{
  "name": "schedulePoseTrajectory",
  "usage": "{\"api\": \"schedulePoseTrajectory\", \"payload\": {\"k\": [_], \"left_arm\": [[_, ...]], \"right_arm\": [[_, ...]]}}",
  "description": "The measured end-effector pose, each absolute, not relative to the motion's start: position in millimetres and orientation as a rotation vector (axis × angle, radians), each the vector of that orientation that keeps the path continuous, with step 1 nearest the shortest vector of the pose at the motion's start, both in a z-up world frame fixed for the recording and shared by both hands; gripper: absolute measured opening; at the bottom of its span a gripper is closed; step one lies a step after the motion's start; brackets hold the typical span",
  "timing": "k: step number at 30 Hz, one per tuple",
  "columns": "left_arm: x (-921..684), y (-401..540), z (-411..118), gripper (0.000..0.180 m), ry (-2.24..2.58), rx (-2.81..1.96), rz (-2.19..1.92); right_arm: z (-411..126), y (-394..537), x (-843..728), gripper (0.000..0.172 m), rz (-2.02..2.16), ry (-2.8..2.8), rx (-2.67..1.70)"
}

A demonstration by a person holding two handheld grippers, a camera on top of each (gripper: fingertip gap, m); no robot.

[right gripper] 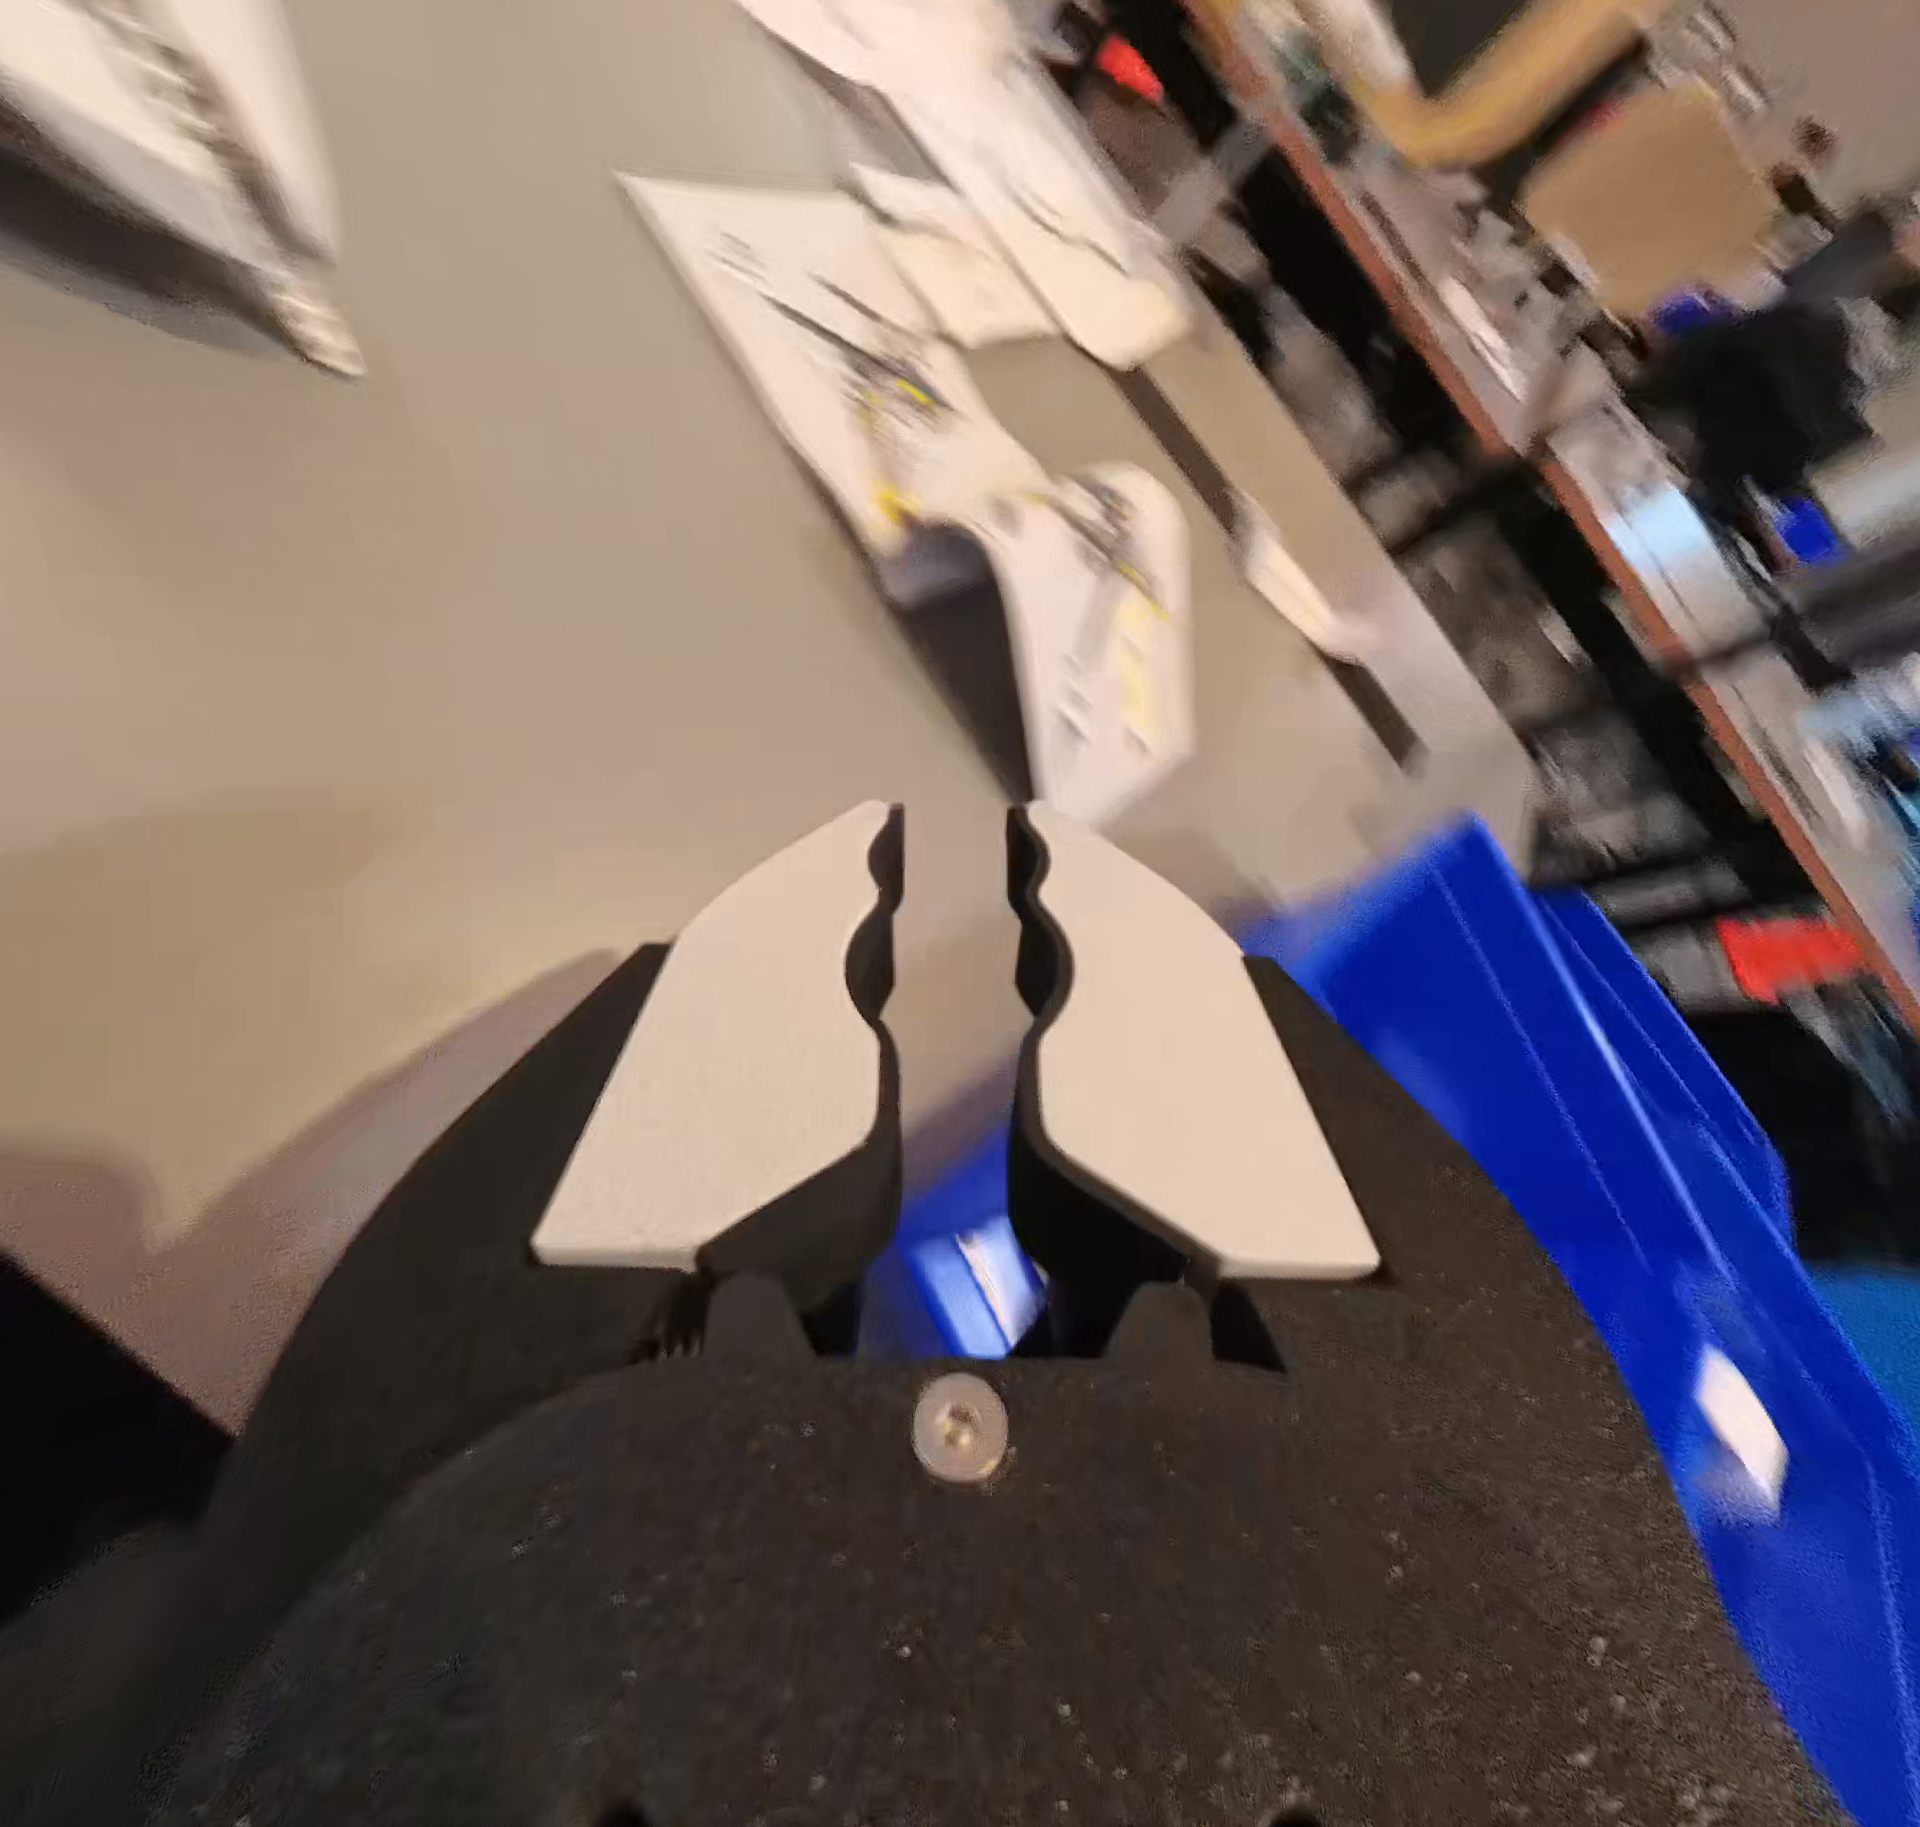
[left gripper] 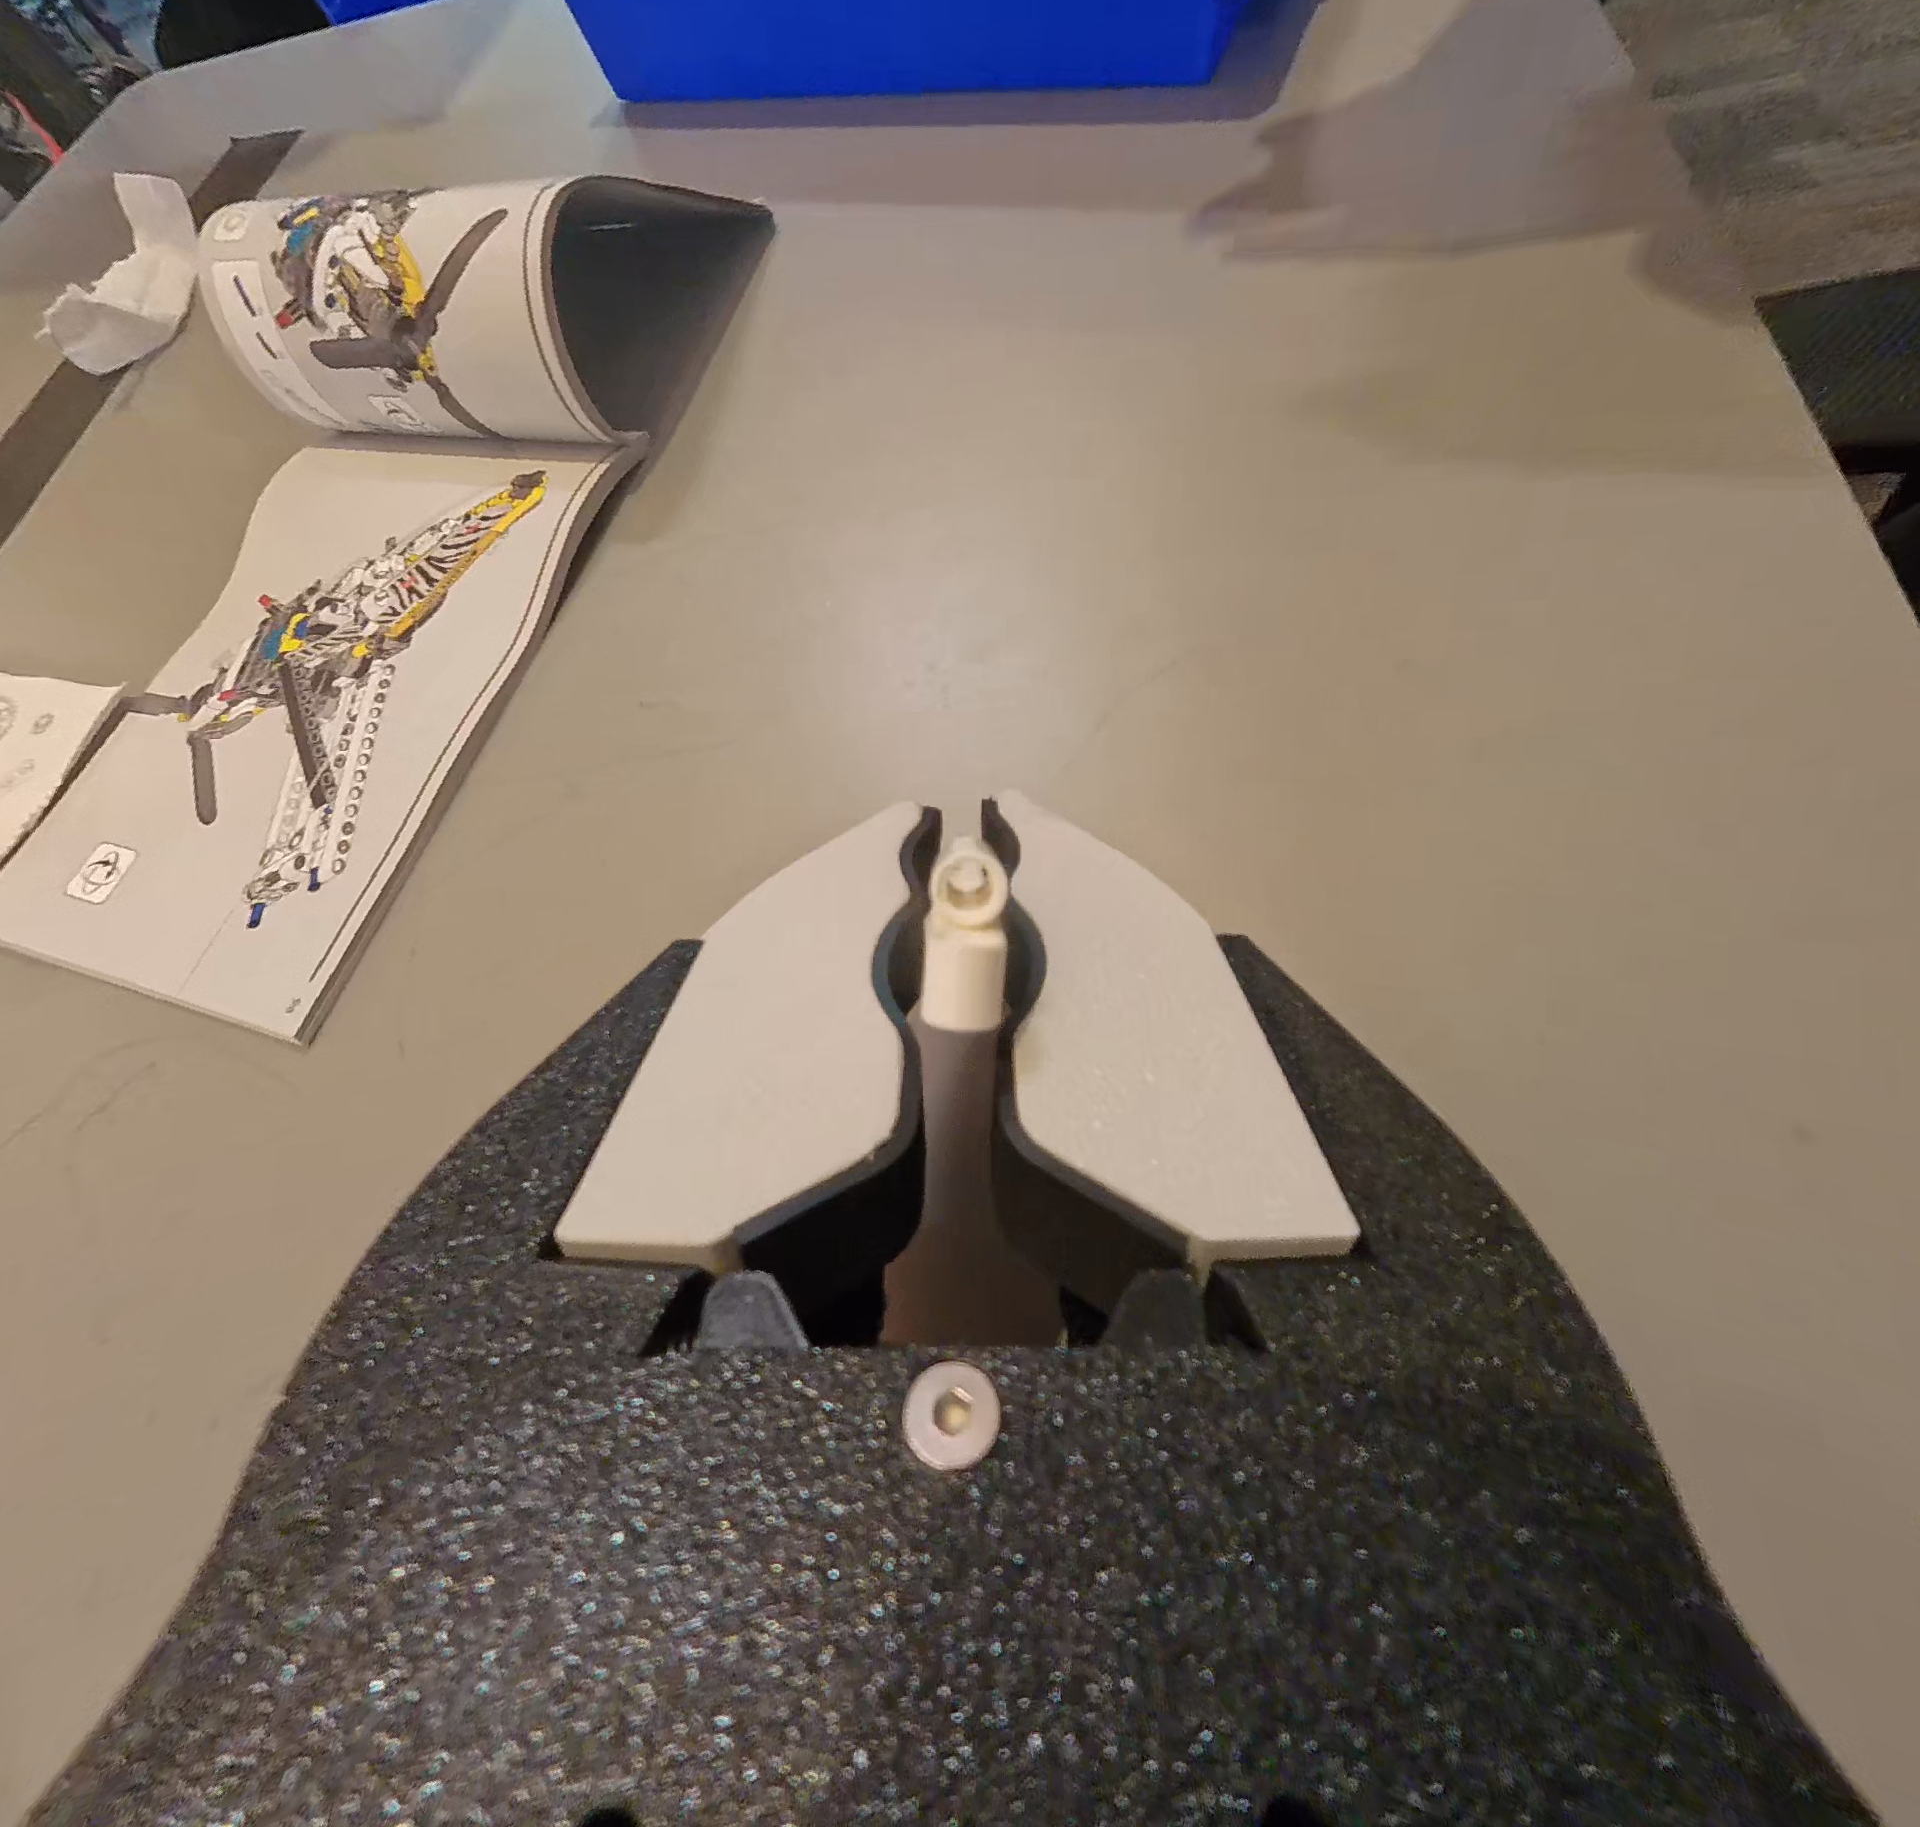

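My left gripper (left gripper: 961,813) is shut on a small white plastic connector piece (left gripper: 968,930) with a round end, held between the notched pads above the grey table (left gripper: 1143,551). A grey part of it runs back between the fingers (left gripper: 956,1133). My right gripper (right gripper: 956,821) is open with nothing between its pads, held tilted over the table (right gripper: 416,582) beside the blue bin (right gripper: 1558,1102). The right wrist view is blurred. A faint blurred shape (left gripper: 1455,177) at the far right of the left wrist view cannot be made out.
An open instruction booklet (left gripper: 343,697) with a curled page (left gripper: 436,302) lies at the left, beside crumpled white paper (left gripper: 125,291). A blue bin (left gripper: 914,1) stands at the far edge. The booklet (right gripper: 935,406) and shelves (right gripper: 1662,427) show in the right wrist view. The tips of one gripper are about 25 centimetres away from the tips of the other.
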State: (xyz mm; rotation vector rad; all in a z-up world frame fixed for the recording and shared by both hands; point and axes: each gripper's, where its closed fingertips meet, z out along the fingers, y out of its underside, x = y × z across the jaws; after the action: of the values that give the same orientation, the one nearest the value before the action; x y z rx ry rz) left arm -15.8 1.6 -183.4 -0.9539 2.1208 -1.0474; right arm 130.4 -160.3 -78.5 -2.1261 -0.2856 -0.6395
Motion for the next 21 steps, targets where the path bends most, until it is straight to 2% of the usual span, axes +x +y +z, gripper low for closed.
{"api": "schedulePoseTrajectory", "payload": {"k": [4, 10, 21], "left_arm": [[-20.3, -4.8, -182.4, 0.009, 2.155, -0.955, -1.11], [-26.3, -11.0, -182.4, 0.009, 2.206, -0.956, -1.171], [-31.7, -12.1, -183.9, 0.009, 2.264, -1.002, -1.189]], "right_arm": [[-106.7, -92.1, 39.4, 0.018, -0.317, -0.604, -2.052], [-127.7, -12.4, -33.3, 0.018, 0.005, -0.756, -1.936], [-128.5, 22.7, -63.3, 0.012, 0.23, -0.805, -1.906]]}}
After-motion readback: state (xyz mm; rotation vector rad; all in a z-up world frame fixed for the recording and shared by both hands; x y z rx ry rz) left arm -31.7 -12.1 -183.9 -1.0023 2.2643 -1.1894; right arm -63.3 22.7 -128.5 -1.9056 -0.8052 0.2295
